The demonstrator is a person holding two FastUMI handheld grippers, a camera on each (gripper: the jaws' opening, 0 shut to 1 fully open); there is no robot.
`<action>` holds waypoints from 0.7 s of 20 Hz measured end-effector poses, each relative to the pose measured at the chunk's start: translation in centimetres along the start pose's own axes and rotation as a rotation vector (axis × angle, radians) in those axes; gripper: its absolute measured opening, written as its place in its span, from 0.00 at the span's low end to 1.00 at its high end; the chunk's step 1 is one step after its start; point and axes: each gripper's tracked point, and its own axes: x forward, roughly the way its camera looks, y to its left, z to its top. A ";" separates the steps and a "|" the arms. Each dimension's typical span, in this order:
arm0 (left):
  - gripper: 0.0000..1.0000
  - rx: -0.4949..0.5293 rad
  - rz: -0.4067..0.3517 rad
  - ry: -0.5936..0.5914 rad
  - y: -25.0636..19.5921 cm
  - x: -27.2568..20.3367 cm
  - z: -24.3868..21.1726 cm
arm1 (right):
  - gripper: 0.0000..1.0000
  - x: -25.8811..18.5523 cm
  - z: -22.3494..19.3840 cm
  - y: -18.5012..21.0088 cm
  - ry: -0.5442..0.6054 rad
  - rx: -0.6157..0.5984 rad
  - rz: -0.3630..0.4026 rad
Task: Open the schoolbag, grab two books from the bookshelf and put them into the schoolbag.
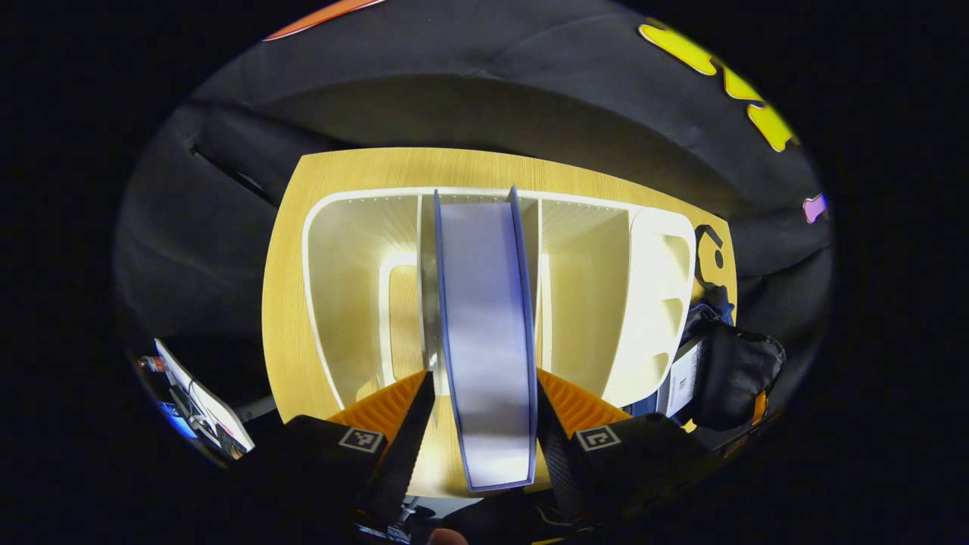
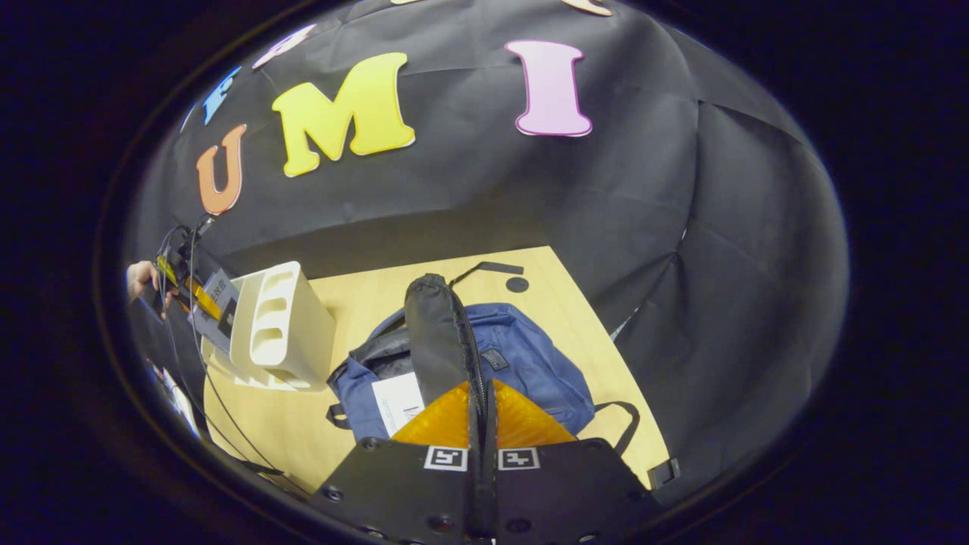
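Observation:
A book [image 1: 488,318] with blue covers and pale page edges stands in the middle slot of the white bookshelf [image 1: 658,288]. My left gripper [image 1: 484,375] straddles it, its fingers against both covers. In the right gripper view the blue schoolbag [image 2: 530,356] lies on the wooden table [image 2: 363,295] beside the bookshelf [image 2: 291,325]. My right gripper [image 2: 482,393] is shut on the bag's black flap [image 2: 435,325] and holds it up. Farther left, a hand [image 2: 140,276] holds the left gripper [image 2: 178,276] behind the shelf. The schoolbag [image 1: 738,371] lies right of the shelf.
A white tag [image 2: 397,401] lies on the open bag. Cables [image 2: 219,409] trail across the table's left side. A screen and other gear [image 1: 200,401] sit beyond the table's edge at lower left. Black cloth walls close in behind the table.

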 end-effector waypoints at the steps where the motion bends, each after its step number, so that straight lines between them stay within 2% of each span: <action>1: 0.71 -0.005 0.001 0.004 0.1 0.2 -0.1 | 0.00 0.0 -0.1 0.0 -0.001 -0.003 0.001; 4: 0.60 -0.030 0.032 0.001 0.8 0.2 -0.3 | 0.00 0.0 -0.2 0.1 -0.006 -0.012 0.008; 6: 0.47 -0.049 0.035 -0.003 0.9 -0.3 -0.6 | 0.00 0.1 -0.3 0.0 -0.005 -0.017 0.012; 9: 0.45 -0.080 0.014 -0.005 0.5 -2.1 -1.8 | 0.00 0.2 -0.4 0.0 -0.008 -0.019 0.025; 12: 0.43 -0.050 -0.040 -0.062 -0.5 -5.0 -2.9 | 0.00 0.3 -0.4 -0.1 -0.010 -0.023 0.039; 13: 0.46 -0.041 -0.049 -0.089 -0.4 -6.3 -3.5 | 0.00 0.3 -0.3 -0.1 -0.012 -0.027 0.044; 14: 0.41 -0.031 -0.062 -0.110 -0.5 -7.4 -4.0 | 0.00 0.4 -0.3 -0.1 -0.013 -0.029 0.049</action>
